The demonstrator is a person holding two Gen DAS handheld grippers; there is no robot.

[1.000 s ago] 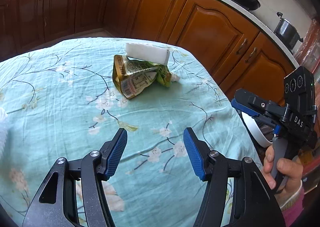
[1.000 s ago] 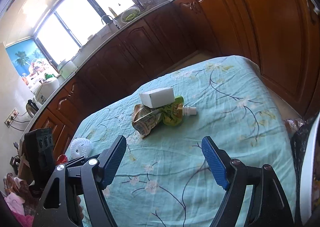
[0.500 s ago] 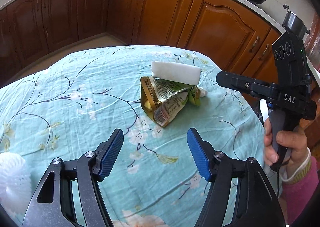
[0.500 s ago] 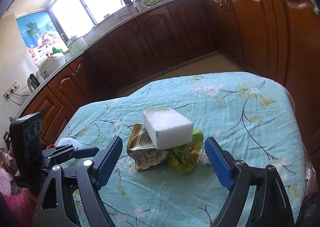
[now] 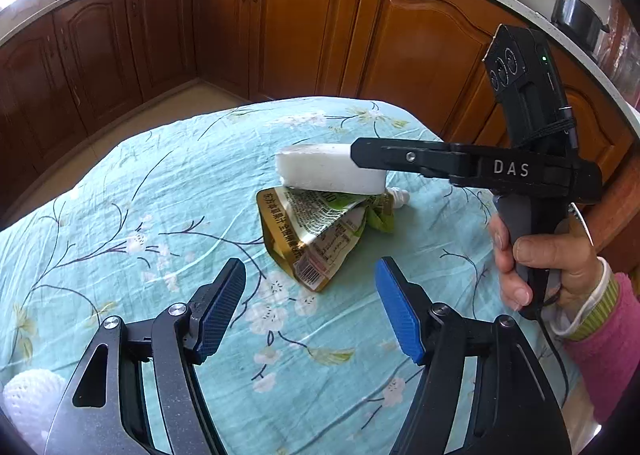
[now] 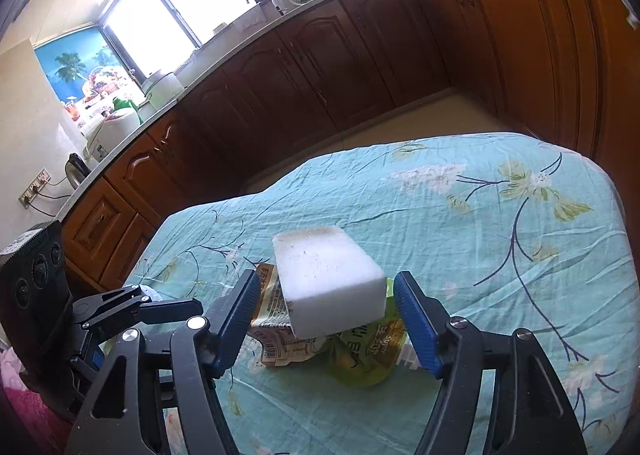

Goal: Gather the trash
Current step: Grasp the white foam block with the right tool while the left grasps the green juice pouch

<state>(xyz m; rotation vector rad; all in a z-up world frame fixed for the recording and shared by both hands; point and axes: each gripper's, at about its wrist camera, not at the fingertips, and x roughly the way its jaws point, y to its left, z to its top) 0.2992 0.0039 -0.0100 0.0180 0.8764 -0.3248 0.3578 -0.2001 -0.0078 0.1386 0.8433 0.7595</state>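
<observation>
You see a matt white foam block [image 6: 328, 283] on a glossy crinkled foil pouch [image 5: 316, 239], over creased cotton cloth [image 5: 160, 215] below varnished wooden cabinets [image 5: 304, 27].

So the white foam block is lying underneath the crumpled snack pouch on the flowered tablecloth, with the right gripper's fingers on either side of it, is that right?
Not quite. The white foam block lies on top of the crumpled snack pouch, not underneath, as the right wrist view shows. The rest holds: both sit on the flowered tablecloth, with the right gripper straddling the block.
</observation>
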